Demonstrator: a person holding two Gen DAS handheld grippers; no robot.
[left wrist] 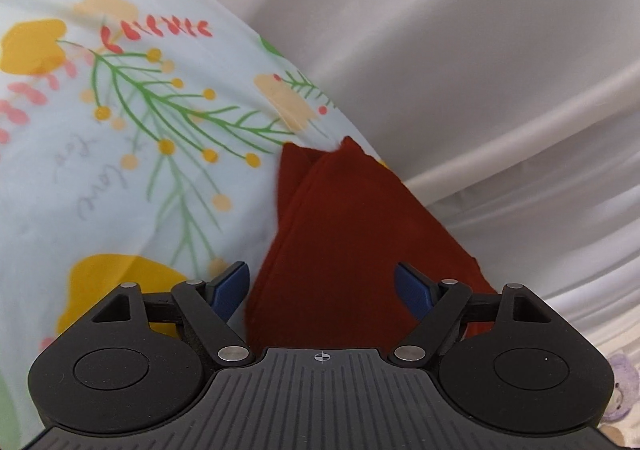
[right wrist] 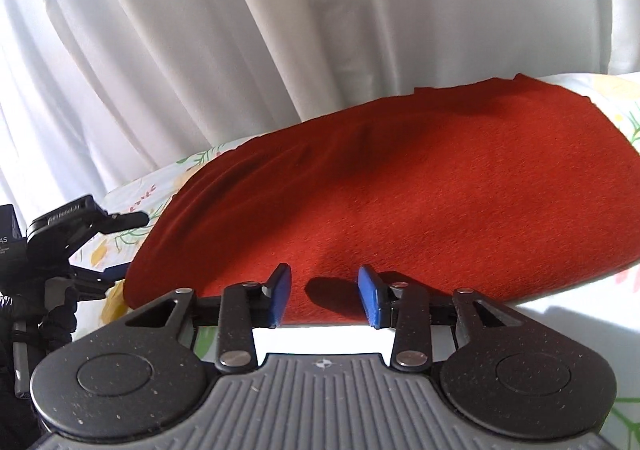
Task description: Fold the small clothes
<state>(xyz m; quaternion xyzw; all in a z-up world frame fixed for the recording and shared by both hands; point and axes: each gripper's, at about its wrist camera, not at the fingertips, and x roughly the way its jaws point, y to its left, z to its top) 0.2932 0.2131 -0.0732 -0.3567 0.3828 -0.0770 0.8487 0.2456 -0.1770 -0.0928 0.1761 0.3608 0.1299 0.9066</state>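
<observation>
Where the red garment (left wrist: 352, 250) runs under the left gripper (left wrist: 322, 290) in the left wrist view, its near edge is hidden by the black body, so how far it reaches cannot be told. It lies on a pale floral sheet (left wrist: 132, 122), folded, with a corner pointing toward twelve o'clock and white curtains (left wrist: 480, 70) beyond at one to three o'clock. The left gripper's blue pads (left wrist: 228, 290) stand spread wide over the cloth; whether they touch it cannot be made out. In the right wrist view the garment (right wrist: 400, 190) fills the middle, its right end nearly reaching the frame edge at three o'clock. The right gripper (right wrist: 325, 296) stands partly spread, blue pads (right wrist: 280, 294) apart at the cloth's near edge, nothing pinched between them. At nine o'clock the left gripper (right wrist: 100, 226) shows, partly cut off. No containers are in view.
</observation>
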